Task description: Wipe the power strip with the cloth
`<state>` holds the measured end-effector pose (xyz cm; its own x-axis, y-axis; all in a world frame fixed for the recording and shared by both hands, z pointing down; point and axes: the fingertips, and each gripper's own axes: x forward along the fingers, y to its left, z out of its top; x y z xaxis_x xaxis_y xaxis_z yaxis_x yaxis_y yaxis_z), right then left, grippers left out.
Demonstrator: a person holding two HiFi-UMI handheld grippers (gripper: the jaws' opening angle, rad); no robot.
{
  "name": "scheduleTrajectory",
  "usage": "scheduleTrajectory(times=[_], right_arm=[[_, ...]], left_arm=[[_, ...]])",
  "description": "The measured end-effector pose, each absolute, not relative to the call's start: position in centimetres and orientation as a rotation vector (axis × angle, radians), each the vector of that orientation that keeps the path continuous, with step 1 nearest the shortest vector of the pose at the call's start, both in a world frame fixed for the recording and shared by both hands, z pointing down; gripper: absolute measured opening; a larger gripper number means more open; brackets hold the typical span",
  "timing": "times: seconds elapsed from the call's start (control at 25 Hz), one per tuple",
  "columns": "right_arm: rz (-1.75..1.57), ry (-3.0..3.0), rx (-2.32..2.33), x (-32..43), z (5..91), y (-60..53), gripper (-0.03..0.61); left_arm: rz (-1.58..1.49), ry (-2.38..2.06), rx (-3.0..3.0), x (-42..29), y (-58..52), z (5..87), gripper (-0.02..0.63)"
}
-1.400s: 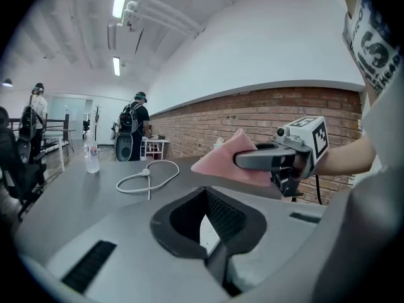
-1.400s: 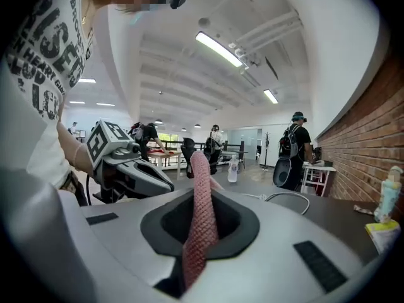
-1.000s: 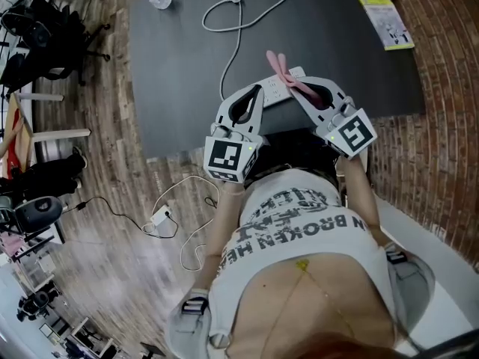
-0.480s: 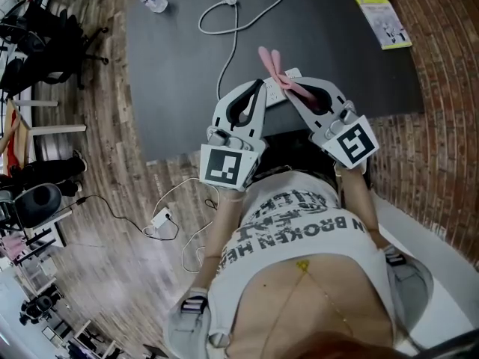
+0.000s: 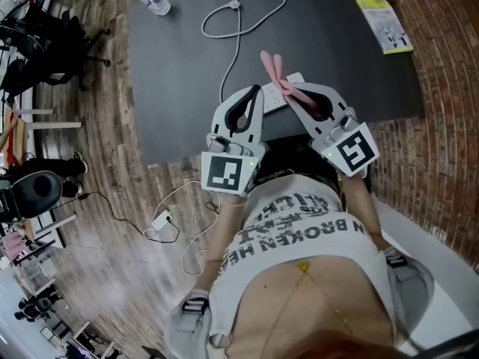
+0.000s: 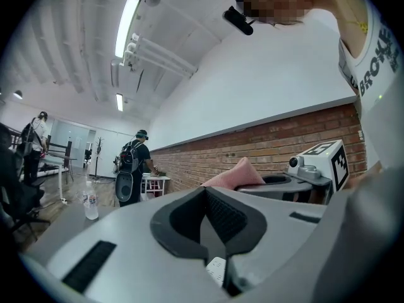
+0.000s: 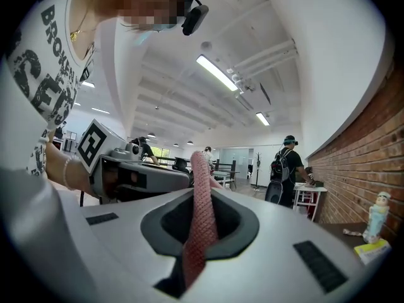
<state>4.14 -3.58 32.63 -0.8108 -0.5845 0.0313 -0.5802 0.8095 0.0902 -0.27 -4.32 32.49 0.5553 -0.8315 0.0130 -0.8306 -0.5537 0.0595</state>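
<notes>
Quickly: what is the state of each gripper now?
Left gripper: closed, nothing seen between its jaws.
Right gripper: closed on the pink cloth.

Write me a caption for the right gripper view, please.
Seen along its own jaws, the right gripper pinches a pink cloth in a brick-walled room.

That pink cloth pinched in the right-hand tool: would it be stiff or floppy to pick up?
Probably floppy: the pink cloth bunches into a narrow band where the right gripper pinches it. Likely light, since that one small pinch carries all of it. Its textured weave suggests it would not slip out easily.
</notes>
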Motion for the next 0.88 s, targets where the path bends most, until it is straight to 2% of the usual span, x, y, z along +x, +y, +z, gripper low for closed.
scheduleTrajectory(times=[0.88], right_arm=[[-0.128,-2.896,0.925,3.0,32.6,-2.7,0.017]], left_arm=[[0.000,-1.461,2.743,-1.0,-3.2,32.3,0.008]])
